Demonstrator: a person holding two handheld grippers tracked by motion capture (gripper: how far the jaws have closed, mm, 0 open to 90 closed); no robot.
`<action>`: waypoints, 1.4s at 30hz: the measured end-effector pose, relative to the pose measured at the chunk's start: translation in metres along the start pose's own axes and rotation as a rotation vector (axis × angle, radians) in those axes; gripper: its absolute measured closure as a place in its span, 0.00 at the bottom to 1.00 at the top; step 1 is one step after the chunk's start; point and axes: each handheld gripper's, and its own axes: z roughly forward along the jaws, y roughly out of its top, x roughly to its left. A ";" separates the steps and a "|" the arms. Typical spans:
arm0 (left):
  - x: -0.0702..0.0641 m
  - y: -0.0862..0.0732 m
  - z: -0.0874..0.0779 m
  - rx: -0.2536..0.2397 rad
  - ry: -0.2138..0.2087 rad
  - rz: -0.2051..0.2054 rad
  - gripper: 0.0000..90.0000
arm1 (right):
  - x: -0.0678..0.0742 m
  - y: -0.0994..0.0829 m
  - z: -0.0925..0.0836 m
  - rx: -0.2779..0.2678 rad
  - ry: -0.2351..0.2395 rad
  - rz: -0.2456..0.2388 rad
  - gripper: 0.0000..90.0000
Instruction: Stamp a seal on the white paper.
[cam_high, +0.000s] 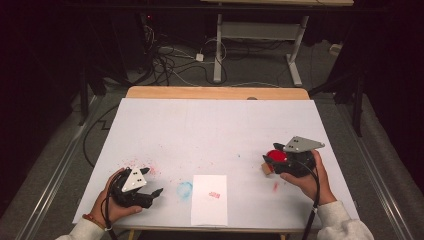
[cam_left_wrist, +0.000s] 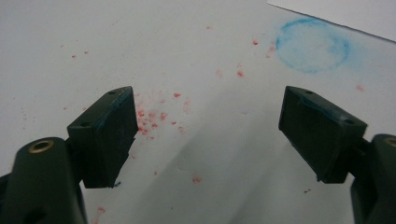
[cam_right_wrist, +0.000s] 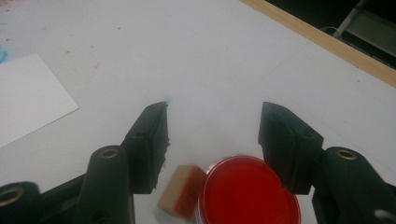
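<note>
Fingers (cam_right_wrist: 156, 140) of the right gripper (cam_right_wrist: 212, 135) straddle the red ink pad (cam_right_wrist: 250, 191), not touching.

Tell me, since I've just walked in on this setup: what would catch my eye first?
Probably the round red ink pad, bright between the open jaws of the right claw, with a small wooden stamp lying tilted against its rim. Next, the white sheet of paper at the table's near edge, bearing a small red stamp mark, and the blue ring smudge beside it.
</note>
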 end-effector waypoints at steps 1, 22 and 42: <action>0.000 0.000 0.000 -0.001 -0.001 0.000 0.21 | 0.000 0.000 0.001 0.013 -0.013 0.001 0.49; 0.000 0.000 0.000 0.001 -0.001 0.000 0.21 | 0.023 -0.015 0.034 0.277 0.050 -0.081 0.65; 0.000 0.000 0.000 0.000 -0.001 0.000 0.21 | 0.005 -0.009 0.017 0.236 -0.053 -0.024 0.84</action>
